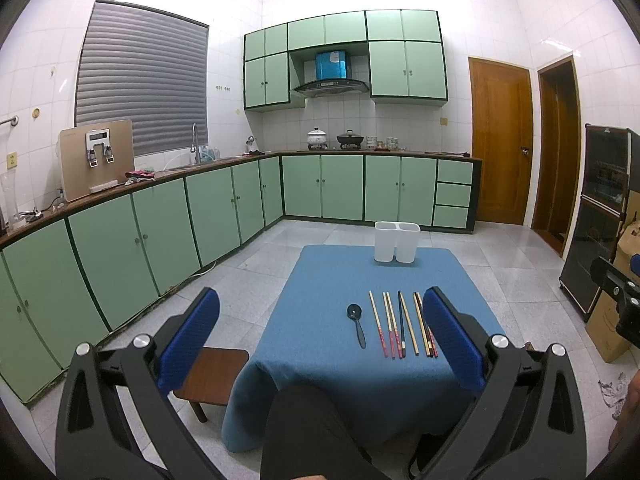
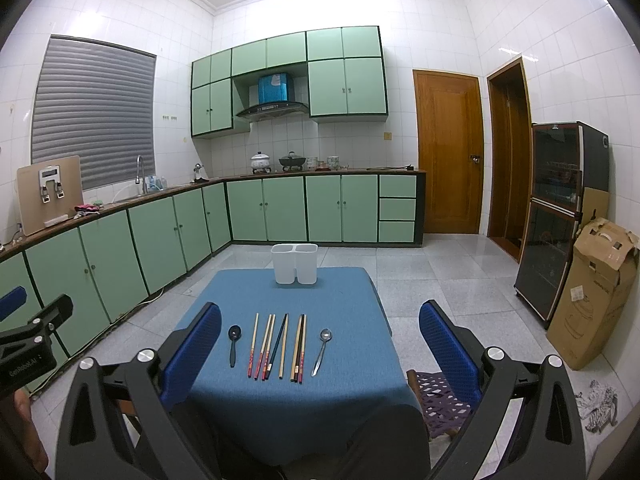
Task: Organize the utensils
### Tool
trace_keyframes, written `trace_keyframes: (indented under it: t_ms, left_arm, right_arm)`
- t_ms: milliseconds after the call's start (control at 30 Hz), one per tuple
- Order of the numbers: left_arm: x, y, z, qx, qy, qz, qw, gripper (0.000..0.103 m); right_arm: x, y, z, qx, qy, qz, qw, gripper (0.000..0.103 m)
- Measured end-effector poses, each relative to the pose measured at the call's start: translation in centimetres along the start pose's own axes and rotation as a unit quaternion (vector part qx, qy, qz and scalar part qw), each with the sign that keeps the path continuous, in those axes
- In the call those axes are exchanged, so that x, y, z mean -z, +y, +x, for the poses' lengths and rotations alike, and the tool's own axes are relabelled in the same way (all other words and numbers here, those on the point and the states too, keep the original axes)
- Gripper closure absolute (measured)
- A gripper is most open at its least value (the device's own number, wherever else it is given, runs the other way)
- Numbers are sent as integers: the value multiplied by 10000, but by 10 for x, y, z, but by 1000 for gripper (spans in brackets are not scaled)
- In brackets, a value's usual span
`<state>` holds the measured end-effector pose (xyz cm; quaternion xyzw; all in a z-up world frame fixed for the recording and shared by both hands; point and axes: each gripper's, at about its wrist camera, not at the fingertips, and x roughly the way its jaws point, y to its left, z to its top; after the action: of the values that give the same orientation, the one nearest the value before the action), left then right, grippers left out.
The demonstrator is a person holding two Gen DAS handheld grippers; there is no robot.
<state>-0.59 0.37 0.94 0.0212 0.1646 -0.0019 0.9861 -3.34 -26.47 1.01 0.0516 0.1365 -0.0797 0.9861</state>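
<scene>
Blue-padded left gripper (image 1: 320, 344) and right gripper (image 2: 320, 350) both gape empty. Chopsticks (image 2: 278, 346) and spoons lie along the table's (image 2: 340, 400) near edge; the holder (image 2: 295, 263) stands at the far edge. One piece per pinch seems best.

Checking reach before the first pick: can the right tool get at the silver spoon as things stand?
Probably yes. The right tool is open and empty, and the silver spoon lies alone on the blue cloth, clear of the chopsticks.
</scene>
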Motion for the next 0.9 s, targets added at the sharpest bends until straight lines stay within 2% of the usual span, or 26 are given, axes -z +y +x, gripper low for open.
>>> trace_keyframes:
  t_ms: [233, 333, 467, 533, 633, 767, 900]
  left_arm:
    - [2, 2, 11, -47, 74, -75, 9999, 5]
    - [4, 2, 20, 110, 185, -36, 9998, 5]
    - [9, 0, 42, 217, 444, 37, 9988, 5]
    - [13, 3, 61, 314, 694, -13, 9971, 5]
    - [22, 5, 97, 503, 1035, -26, 9934, 5]
    - [40, 7, 155, 581, 1517, -128, 9866, 5]
    - [59, 5, 203, 671, 1762, -185, 9819, 5]
  right_arm:
    - [5, 3, 4, 22, 36, -62, 10000, 6]
    - [13, 2, 12, 26, 8, -76, 10000, 6]
    - [22, -2, 35, -95, 227, -74, 9997, 6]
    - [27, -4, 47, -114, 322, -78, 9994, 6]
    - [36, -5, 77, -181, 542, -101, 9983, 14]
    - [54, -4, 133, -349, 1065, -132, 9936, 32]
    - [80, -6, 190, -439, 1573, -123, 9865, 42]
